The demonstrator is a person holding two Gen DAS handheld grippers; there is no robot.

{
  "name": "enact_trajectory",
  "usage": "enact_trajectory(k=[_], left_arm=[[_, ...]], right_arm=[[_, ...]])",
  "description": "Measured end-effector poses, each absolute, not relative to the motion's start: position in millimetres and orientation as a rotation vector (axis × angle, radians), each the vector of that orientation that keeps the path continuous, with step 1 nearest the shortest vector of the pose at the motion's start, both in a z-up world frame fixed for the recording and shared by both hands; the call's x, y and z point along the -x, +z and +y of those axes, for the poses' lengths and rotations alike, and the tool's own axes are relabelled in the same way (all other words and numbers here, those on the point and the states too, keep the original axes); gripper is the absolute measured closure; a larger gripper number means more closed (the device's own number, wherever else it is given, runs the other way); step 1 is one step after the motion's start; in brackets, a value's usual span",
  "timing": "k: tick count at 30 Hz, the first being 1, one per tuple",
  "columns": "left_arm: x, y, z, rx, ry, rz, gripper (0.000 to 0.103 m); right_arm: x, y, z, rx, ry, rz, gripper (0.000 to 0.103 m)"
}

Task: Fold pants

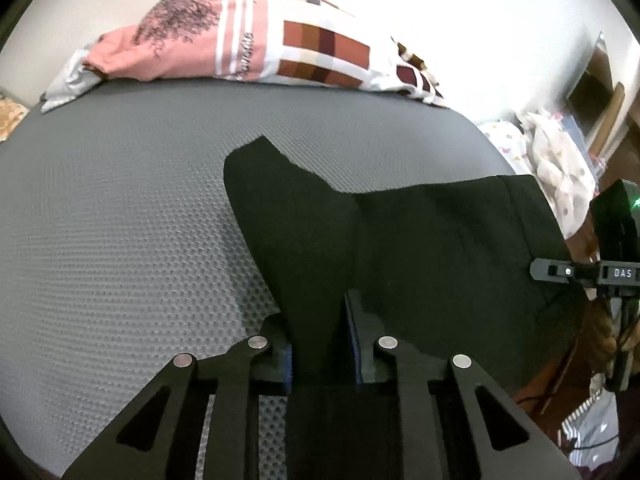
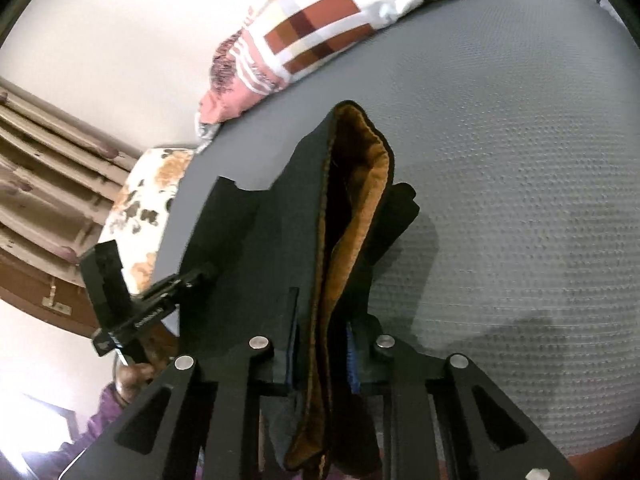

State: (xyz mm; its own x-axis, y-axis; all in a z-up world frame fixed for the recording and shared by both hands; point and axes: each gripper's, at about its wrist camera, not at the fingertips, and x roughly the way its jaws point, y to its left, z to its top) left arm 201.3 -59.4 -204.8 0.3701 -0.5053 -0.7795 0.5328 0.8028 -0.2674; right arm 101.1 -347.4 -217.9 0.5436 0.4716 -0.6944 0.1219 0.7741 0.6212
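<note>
Only the right wrist view shows the black pants' [image 2: 304,216] orange lining; the left gripper [image 1: 320,344] and right gripper [image 2: 320,344] each pinch the fabric over the grey mattress [image 1: 120,200].

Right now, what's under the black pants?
Under the black pants lies the bumpy grey mattress. Both grippers pinch the cloth. The brown lining shows inside. Whatever the cloth covers is hidden.

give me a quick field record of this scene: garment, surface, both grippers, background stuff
garment: black pants with a brown fleecy lining, partly lifted, far part lying on the surface
surface: grey dimpled mattress
left gripper: jaws closed on black cloth
right gripper: jaws closed on an edge with the lining showing
background: pink, white and brown checked bedding heaped at the far edge
fold: not finished
</note>
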Motion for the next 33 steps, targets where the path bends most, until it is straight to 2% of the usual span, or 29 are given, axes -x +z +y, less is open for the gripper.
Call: enact_trajectory(k=[14,29,32,33], left_arm=[[-212,-180,-8,-0.017,-0.583,0.912,0.086],[-231,-184,32,0.099,-0.607,0.956,0.089],[-242,-194,36,0.123,-0.625,1.029,0.08],[-245,-198,36,0.13,-0.64,1.052,0.066]], right_arm=[[-137,-194,-289,-0.649,0.316,1.003,0.085],[-135,-204,-295,-0.674,0.285,1.039,0.085],[-133,-212,-299,-0.678,0.278,1.05,0.085],[-132,-214,-299,-0.677,0.276,1.05,0.085]])
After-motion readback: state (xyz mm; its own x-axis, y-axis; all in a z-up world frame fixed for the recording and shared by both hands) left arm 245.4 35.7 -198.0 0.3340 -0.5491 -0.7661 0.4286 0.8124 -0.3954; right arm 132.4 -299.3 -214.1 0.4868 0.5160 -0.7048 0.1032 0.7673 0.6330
